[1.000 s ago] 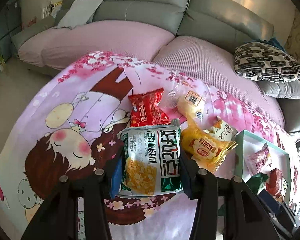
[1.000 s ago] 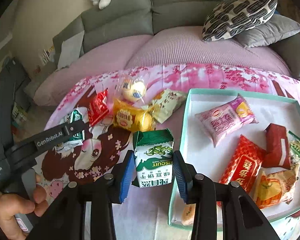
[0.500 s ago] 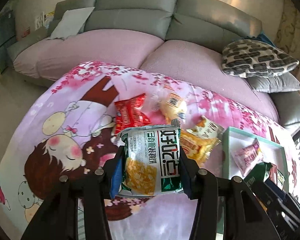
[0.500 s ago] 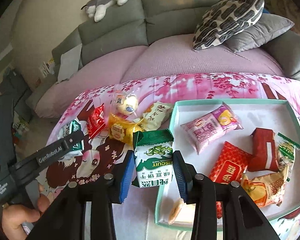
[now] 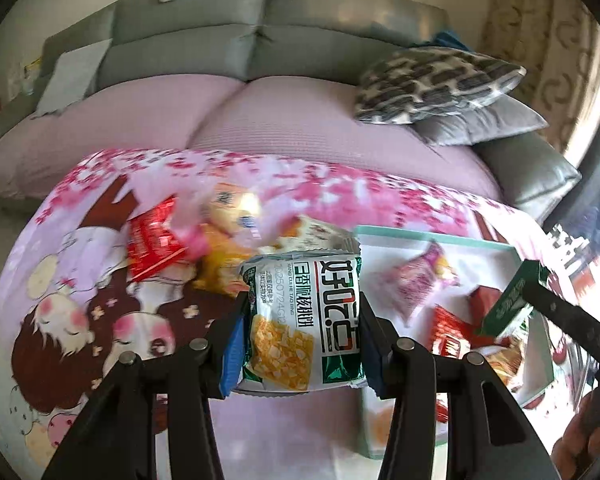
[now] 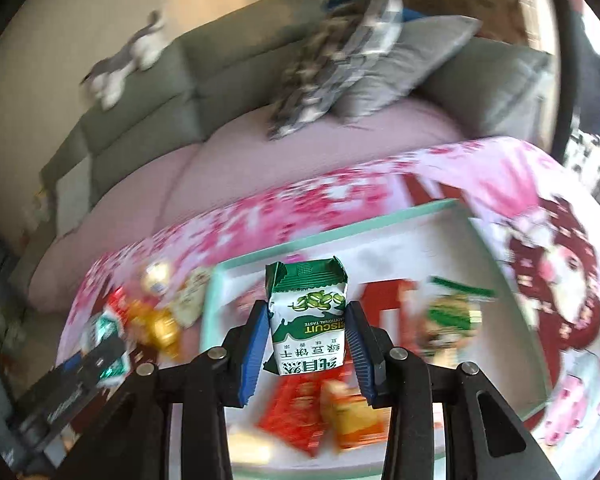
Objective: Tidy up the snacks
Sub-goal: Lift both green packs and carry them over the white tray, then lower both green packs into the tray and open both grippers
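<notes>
Above the tray's (image 6: 400,224) middle, the right gripper (image 6: 306,344) clamps a glossy green-and-white biscuit packet (image 6: 306,322), boxy with a crimped top. At the tray's nine o'clock, the left gripper (image 5: 300,340) pinches a shiny, pillow-shaped green-white snack bag (image 5: 302,320).

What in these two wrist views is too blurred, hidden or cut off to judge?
- Right wrist view: motion blur smears the tray contents; only the green biscuit packet reads.
- Left wrist view: loose snacks behind the white-green snack bag are blurred and partly hidden by it.
- Left wrist view: the tray's near corner sits behind the gripper frame.
</notes>
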The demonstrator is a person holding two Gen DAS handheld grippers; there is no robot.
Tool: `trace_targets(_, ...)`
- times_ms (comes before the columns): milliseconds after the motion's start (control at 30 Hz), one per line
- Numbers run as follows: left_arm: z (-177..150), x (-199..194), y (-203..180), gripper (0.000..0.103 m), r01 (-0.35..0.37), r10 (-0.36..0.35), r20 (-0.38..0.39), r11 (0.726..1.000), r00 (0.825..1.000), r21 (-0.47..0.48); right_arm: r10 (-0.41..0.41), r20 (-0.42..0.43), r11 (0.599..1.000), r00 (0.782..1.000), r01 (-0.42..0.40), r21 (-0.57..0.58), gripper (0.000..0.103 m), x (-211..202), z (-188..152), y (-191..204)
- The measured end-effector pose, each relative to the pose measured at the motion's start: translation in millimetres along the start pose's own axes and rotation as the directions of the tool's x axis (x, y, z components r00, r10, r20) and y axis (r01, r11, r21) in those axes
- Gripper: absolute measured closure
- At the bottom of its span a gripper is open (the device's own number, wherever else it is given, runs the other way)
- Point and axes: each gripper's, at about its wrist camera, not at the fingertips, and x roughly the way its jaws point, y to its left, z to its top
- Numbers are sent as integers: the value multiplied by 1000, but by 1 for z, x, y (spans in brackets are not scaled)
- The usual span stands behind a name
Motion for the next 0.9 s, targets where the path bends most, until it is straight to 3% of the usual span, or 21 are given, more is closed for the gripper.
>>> trace_targets(167,-3,3,-30,53,54,-53,-14,997,998,63,-110,24,991,994,108,79,61,-8,10,-41)
trace_targets(367,-10,9,-63,53,120,-115,-45,983,992,142,-174,29,978,984,170,125,61,-12,15,-66)
trace_targets(900,-21,44,-82,52,145,-124,-128,975,984,170,-149,-22,983,989,151,105,62,29,9,-70)
